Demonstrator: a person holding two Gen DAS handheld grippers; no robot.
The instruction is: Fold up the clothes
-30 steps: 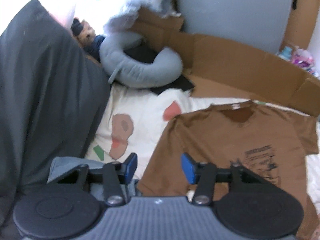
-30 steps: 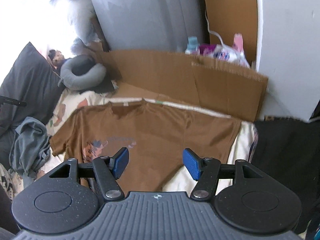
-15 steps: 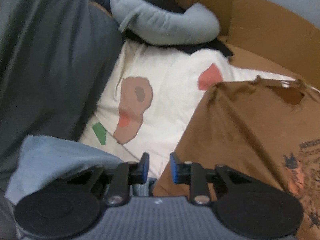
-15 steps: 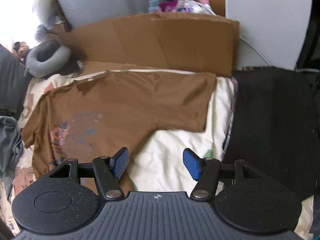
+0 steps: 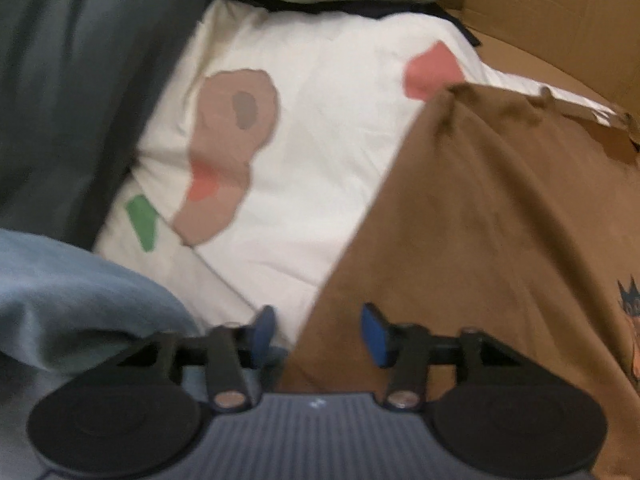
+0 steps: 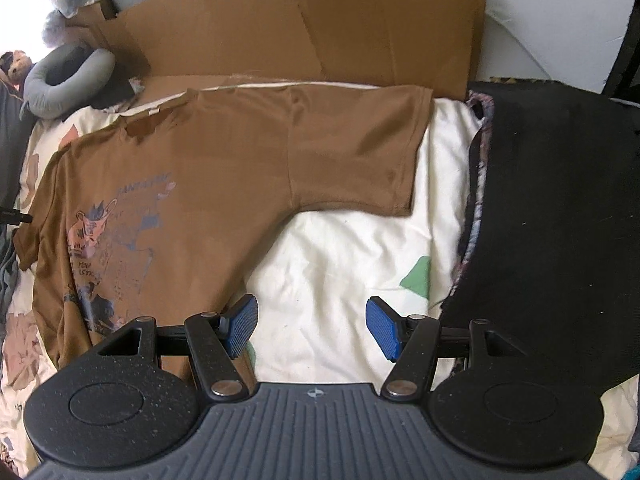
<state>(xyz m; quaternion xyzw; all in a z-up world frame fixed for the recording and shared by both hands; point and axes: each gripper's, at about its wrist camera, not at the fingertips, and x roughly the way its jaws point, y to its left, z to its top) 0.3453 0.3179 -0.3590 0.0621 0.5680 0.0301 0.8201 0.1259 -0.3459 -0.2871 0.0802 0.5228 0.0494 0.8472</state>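
A brown printed T-shirt (image 6: 208,184) is laid flat, chest print up, on a cream patterned bedsheet (image 6: 352,264), its collar towards a flattened cardboard sheet (image 6: 304,28) at the far edge and one short sleeve spread out to the right. The step in hand is judged to be the approach for a first fold: both tools are brought low over the shirt's two side edges, and nothing has yet been gripped.

The left gripper (image 5: 318,330) is held over the shirt's left edge, just where brown cloth meets sheet. Its jaws have just been closing and then parted a little; a moderate gap is now seen between the blue pads, and no fabric is pinched. The right gripper (image 6: 312,328) is held with its fingers spread wide over bare sheet, just beside the shirt's right side seam below the sleeve, and nothing lies between them.

For the next move, each edge would have to be straddled and pinched through both layers, the right tool being shifted leftwards onto the cloth first; the two lifts would need to be matched so that the fold line stays straight.

The left view is blurred, so whether the right-hand pad already touches the shirt cannot be settled; it probably rests just above it. The shirt's hem is hidden beneath both tool bodies. A grey-blue garment (image 5: 80,300) at lower left and a black cloth (image 6: 560,220) at right are cut off by the frame edges.
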